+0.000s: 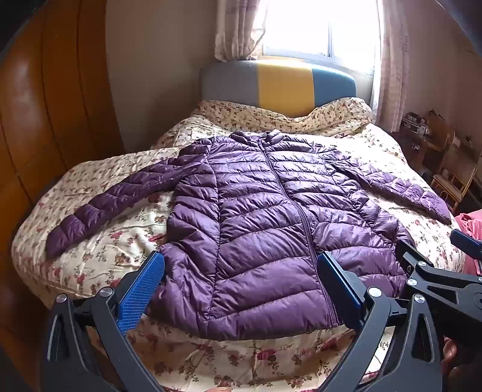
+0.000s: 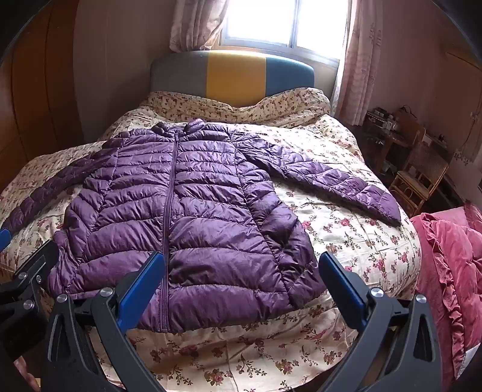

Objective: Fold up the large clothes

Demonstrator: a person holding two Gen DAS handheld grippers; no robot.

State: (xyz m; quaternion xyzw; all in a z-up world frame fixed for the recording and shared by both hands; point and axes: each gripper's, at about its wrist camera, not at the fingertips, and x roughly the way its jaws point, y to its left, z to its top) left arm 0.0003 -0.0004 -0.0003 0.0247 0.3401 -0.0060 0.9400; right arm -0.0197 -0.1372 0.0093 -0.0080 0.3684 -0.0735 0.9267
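Purple quilted puffer jacket (image 1: 265,217) is shown laid flat, front up and zipped, on a bed covered w/ a floral quilt (image 1: 126,241); collar is directed toward 12 o'clock, hem toward 6 o'clock. Both sleeves are spread outward: one sleeve (image 1: 99,205) is angled toward 8 o'clock in the left wrist view, the other sleeve (image 2: 340,181) toward 3–4 o'clock in the right wrist view, each resting on the quilt. Left tongs (image 1: 241,268) are seen released, blue pads wide apart, held just above the hem near its 7 o'clock corner; nothing is grasped, and contact w/ the fabric cannot be told. Right tongs (image 2: 241,268) are likewise released, pads wide apart, positioned over the hem's opposite side, approx. from the zip (image 2: 168,193) to the 5 o'clock corner; nothing is held. Each tool's black frame is partly visible at the edge of the other's view. A headboard (image 2: 235,72) in grey, yellow and blue panels is seen at 12 o'clock, w/ a bright window (image 2: 283,21) and pale curtains (image 2: 358,60) behind it. A pink ruffled blanket (image 2: 446,262) is seen at 3–4 o'clock beside the bed, a rattan chair (image 2: 421,172) at 2 o'clock, and wooden wardrobe panels (image 1: 39,105) at 9–10 o'clock.
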